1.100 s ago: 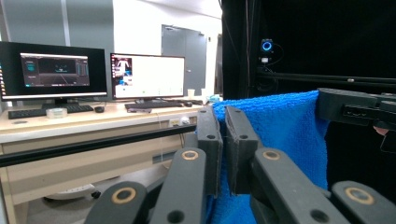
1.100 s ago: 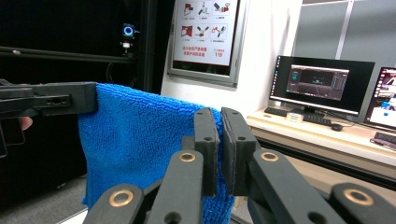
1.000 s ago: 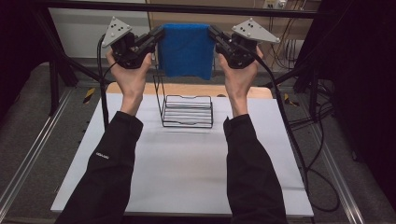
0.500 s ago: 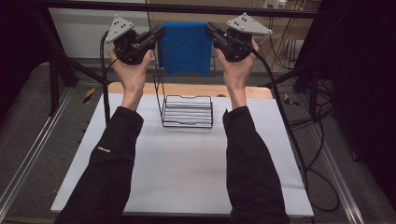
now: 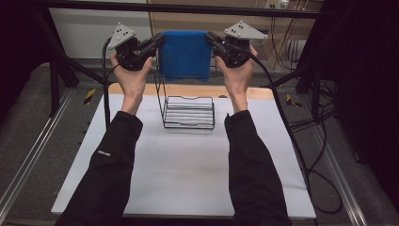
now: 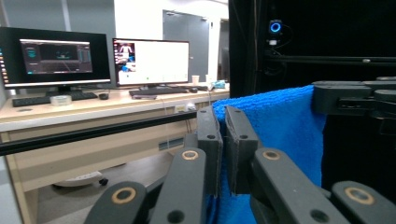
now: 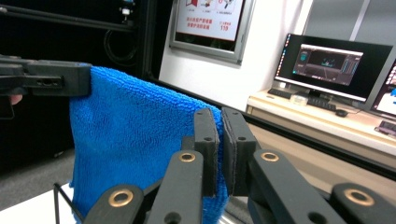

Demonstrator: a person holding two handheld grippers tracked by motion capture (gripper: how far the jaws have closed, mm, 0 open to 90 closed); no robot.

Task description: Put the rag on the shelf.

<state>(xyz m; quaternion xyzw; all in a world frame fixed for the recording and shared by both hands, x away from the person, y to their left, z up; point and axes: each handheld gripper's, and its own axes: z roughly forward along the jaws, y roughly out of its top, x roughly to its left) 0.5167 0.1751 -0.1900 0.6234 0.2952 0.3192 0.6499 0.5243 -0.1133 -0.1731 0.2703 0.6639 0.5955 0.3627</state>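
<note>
blue towel (image 5: 184, 54) stretched between both grippers, top corners pinched in fingers (image 6: 208, 140)

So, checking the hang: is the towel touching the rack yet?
Cannot tell. In the high view the towel hangs at the rack top bar, but no contact or gap shows plainly.

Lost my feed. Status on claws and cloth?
Left claw, right claw shut on blue terry cloth, stretched between. Black wire rack below. Nothing blocking.
</note>
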